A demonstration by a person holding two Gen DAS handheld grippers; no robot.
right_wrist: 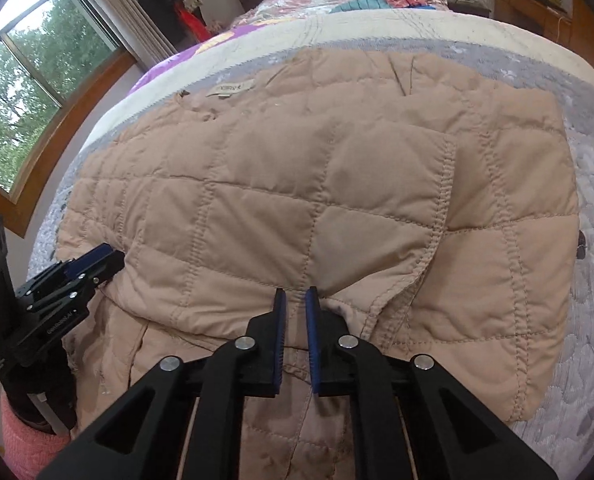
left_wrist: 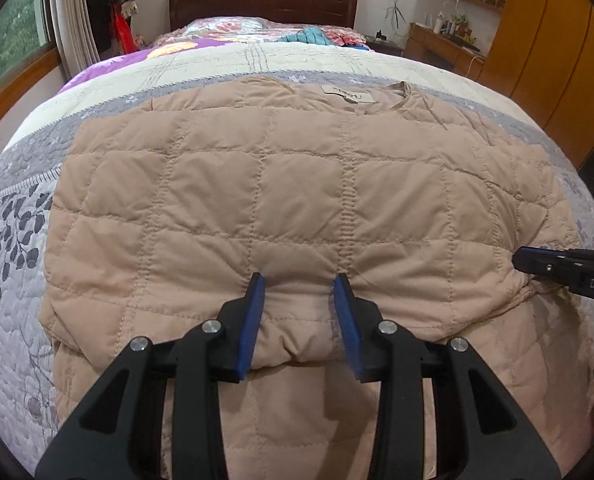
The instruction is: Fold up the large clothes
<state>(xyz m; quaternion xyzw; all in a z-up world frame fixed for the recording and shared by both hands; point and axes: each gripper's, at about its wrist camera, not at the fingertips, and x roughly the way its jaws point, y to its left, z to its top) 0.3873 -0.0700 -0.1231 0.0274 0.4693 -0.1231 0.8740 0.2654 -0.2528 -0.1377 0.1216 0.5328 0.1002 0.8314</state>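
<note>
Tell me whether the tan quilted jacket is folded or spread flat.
Partly folded: the jacket lies doubled on the bed, its folded edge pinched between both grippers' pads.

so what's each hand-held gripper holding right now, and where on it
Both grip the tan quilted jacket along its folded near edge: the left hand-held gripper pinches a puffy bunch of it, the right hand-held gripper clamps it further right.

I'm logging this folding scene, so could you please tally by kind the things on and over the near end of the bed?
Quilted tan jackets: 1
Tongs: 2, left tongs and right tongs, each closed on the jacket's near fold
Grey patterned bedspreads: 1
Total: 4
</note>
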